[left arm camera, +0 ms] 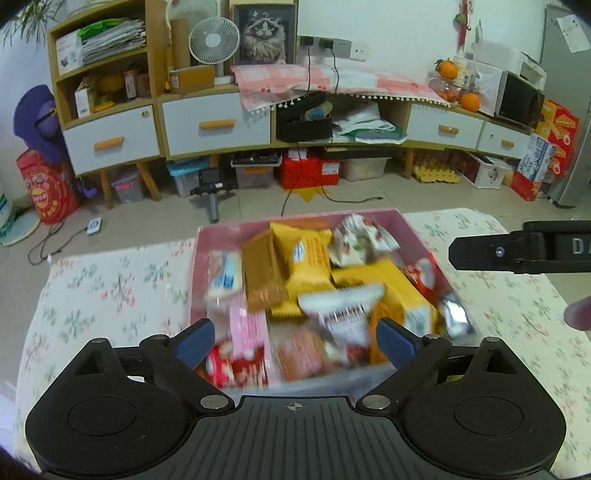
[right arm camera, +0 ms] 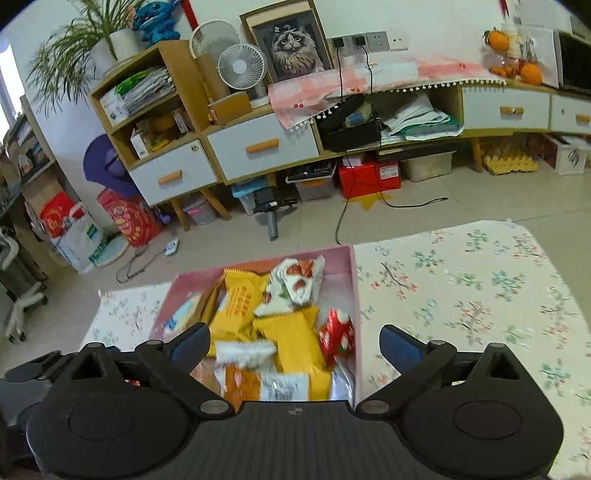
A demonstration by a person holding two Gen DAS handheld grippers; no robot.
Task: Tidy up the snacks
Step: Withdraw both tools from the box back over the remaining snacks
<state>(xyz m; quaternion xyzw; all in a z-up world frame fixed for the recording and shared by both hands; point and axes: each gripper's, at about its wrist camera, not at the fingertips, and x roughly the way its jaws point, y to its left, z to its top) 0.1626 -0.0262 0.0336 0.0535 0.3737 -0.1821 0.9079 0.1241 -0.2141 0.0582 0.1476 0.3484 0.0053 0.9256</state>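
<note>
A pink box stands on a flowered tablecloth and is full of several snack packets: yellow ones, a white and red one, a brown one. My left gripper hangs over the box's near end, jaws wide apart, nothing between the blue pads. In the right wrist view the same box lies low and left of centre. My right gripper is open above its right wall, empty. The right gripper's black finger shows at the left wrist view's right edge.
The table's far edge drops to a tiled floor with cables. A wooden cabinet with white drawers, a fan and a cat picture lines the back wall. Bare flowered cloth spreads right of the box.
</note>
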